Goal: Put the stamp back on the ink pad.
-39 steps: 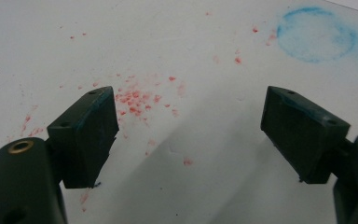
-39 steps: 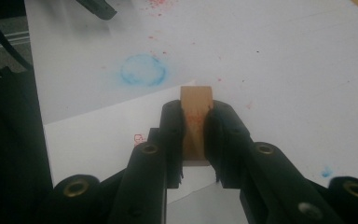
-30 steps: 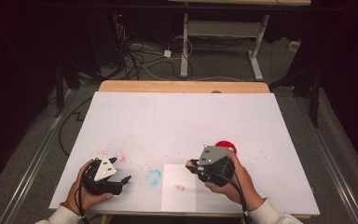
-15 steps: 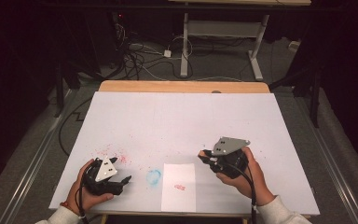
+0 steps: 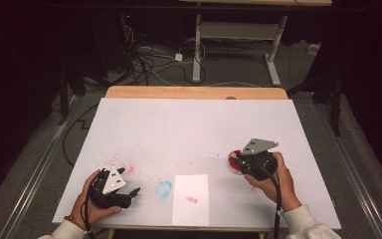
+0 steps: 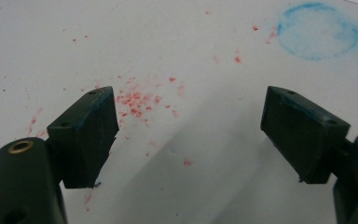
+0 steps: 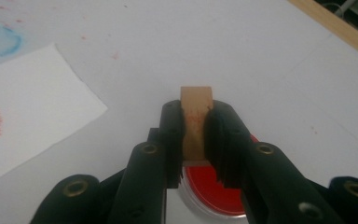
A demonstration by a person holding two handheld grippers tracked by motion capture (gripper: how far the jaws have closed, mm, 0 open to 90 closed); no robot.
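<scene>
White tabletop with a bare wooden strip along the far edge; dark room behind, cables on grey floor, a white desk frame further back. Red specks and a blue ring smudge stain the near-left part of the tabletop; the ring also shows top right in the left gripper view. White paper sheet lies at the near edge, middle, long side running near-to-far, small red stamp mark on it. Left claw sits low at the near-left corner, held in the left hand, jaws wide apart, nothing between them, just the specked surface. Right claw near the right part of the near edge, held in the right hand, jaws clamped on a small wooden stamp block. Block's long axis runs along the jaws, its end sticking out past the tips, pointing away from the camera. Directly under it a round red ink pad in a clear rim, on the tabletop right of the sheet; can't tell if the block touches it.
</scene>
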